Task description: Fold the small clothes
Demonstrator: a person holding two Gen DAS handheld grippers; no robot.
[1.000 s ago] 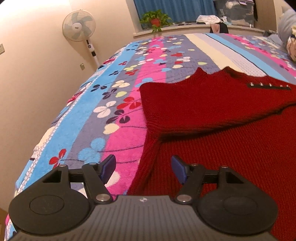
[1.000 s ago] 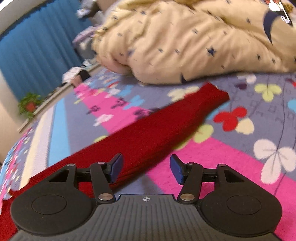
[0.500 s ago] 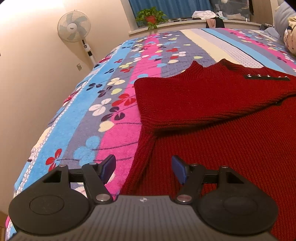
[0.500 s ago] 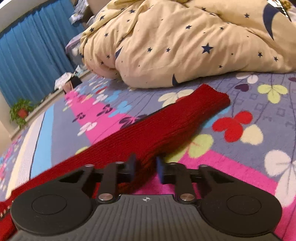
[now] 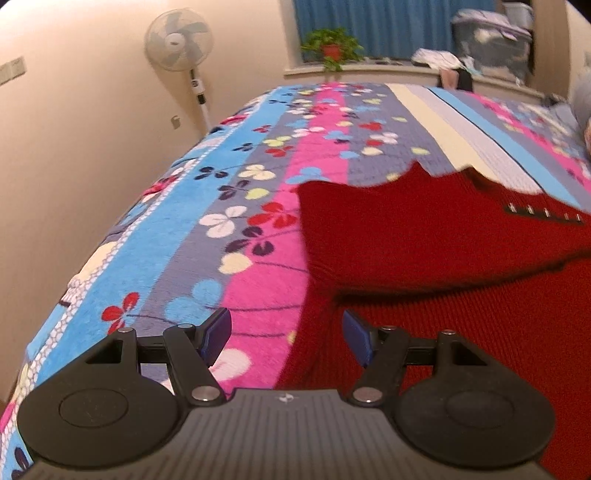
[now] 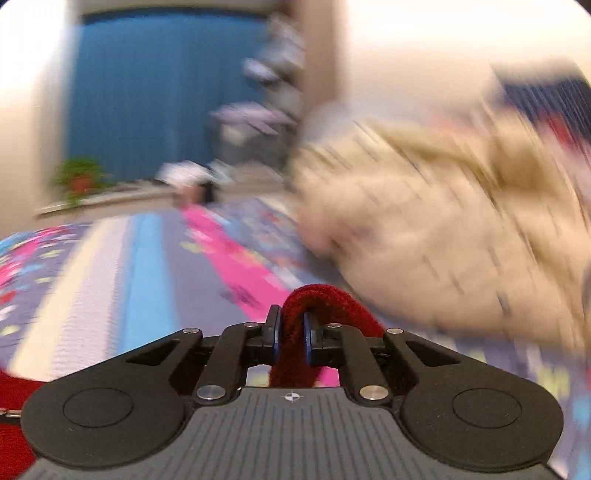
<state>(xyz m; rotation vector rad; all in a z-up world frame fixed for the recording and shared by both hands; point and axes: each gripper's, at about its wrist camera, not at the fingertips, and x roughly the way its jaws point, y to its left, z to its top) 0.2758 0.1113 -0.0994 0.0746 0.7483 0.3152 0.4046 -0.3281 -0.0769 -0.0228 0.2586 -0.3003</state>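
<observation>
A dark red knitted sweater [image 5: 424,240] lies spread on the flowered bedspread [image 5: 221,221], one part folded over its body, with a row of small buttons [image 5: 543,214] showing. My left gripper [image 5: 285,325] hovers open over the sweater's left edge with nothing between its fingers. In the blurred right wrist view my right gripper [image 6: 291,325] has its jaws closing tight on the sweater's red sleeve [image 6: 317,295]. The sleeve loops up over the pads, lifted off the bed. A strip of the sweater's body [image 6: 11,387] shows at the lower left.
A bunched beige star-print quilt [image 6: 424,229] lies on the bed to the right of the held sleeve. The bed's left edge drops toward a wall with a standing fan [image 5: 179,35]. A potted plant [image 5: 330,44] and loose clothes [image 5: 439,59] sit on the far sill.
My right gripper shut on the red sleeve, then rose with it and rolled, so the view swung toward the window. The left gripper stayed open and shifted slightly.
</observation>
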